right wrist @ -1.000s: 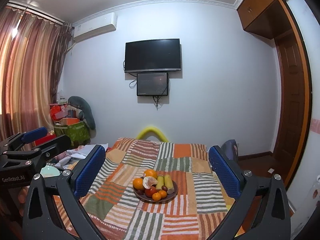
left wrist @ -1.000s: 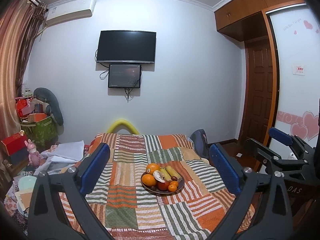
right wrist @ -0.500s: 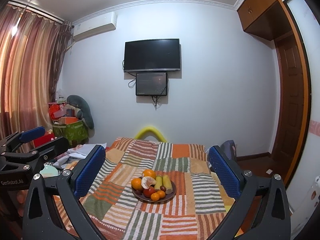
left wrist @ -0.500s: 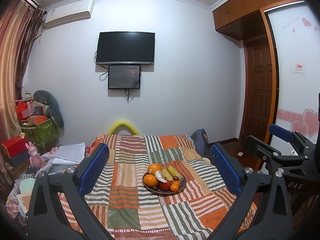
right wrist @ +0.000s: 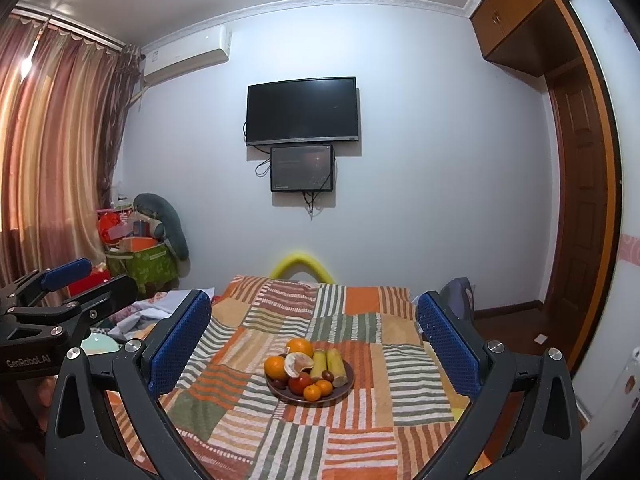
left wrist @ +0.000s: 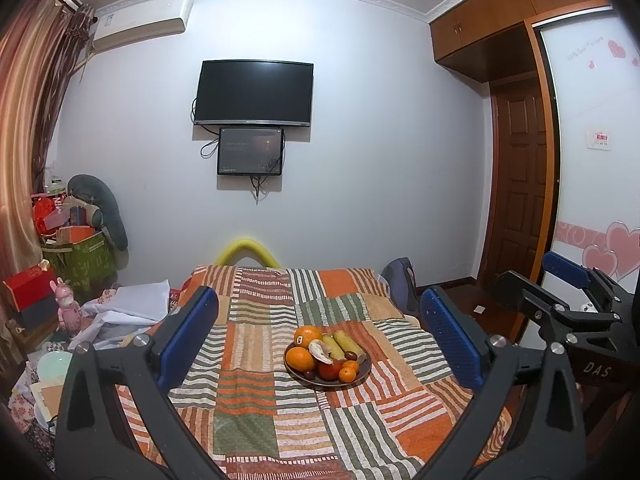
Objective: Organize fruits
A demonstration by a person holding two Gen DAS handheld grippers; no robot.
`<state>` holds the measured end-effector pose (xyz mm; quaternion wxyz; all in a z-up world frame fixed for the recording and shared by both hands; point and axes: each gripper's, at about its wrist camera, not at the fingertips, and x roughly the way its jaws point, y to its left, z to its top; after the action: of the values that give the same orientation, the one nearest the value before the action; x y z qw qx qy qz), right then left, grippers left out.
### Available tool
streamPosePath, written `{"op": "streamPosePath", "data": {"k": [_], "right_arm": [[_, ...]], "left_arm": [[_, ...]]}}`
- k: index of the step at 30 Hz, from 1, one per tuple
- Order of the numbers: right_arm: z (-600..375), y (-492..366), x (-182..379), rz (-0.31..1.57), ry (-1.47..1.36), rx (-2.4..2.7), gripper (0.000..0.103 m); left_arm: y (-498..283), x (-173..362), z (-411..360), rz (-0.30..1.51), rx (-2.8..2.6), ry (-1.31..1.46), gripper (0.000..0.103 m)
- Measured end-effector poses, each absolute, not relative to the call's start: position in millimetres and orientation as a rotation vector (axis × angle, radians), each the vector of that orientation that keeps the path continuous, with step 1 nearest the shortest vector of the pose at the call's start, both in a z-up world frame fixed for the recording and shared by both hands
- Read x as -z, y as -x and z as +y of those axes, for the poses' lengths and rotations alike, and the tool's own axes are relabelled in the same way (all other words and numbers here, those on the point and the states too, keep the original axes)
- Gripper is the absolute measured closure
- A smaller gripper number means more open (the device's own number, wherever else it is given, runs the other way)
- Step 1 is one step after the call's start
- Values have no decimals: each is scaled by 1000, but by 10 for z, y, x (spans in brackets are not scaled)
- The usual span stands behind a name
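Observation:
A dark round plate [left wrist: 360, 376] of fruit sits on a striped patchwork cover [left wrist: 256, 432]. It holds oranges [left wrist: 301, 358], a half-peeled orange [left wrist: 319, 350], two yellow-green bananas [left wrist: 349, 343], a red apple [left wrist: 329, 369], small mandarins and dark fruits. The plate rim also shows in the right wrist view [right wrist: 347, 390]. My left gripper [left wrist: 320, 336] is open and empty, held well back from the plate. My right gripper [right wrist: 314, 338] is open and empty, also back from it. Each gripper shows at the edge of the other's view.
A wall-mounted TV [left wrist: 253, 93] and a smaller screen hang on the far wall. Clutter, boxes and cloth [left wrist: 124, 308] pile up at the left. A dark bag [left wrist: 400, 280] leans at the cover's far right. A wooden door [left wrist: 520, 184] stands at the right.
Both views have shifted slightly; the plate sits a little lower and nearer in the frames. Both grippers stay open and empty.

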<state>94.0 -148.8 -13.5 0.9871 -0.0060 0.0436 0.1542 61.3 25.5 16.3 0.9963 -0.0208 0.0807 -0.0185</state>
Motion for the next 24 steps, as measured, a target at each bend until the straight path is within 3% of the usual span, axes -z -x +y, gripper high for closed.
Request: {"op": "streamPosePath", "data": {"k": [24], "right_arm": [[-1520, -912, 91, 86, -7, -311, 0]], "left_arm": [[-580, -171, 164, 165, 74, 7, 0]]}}
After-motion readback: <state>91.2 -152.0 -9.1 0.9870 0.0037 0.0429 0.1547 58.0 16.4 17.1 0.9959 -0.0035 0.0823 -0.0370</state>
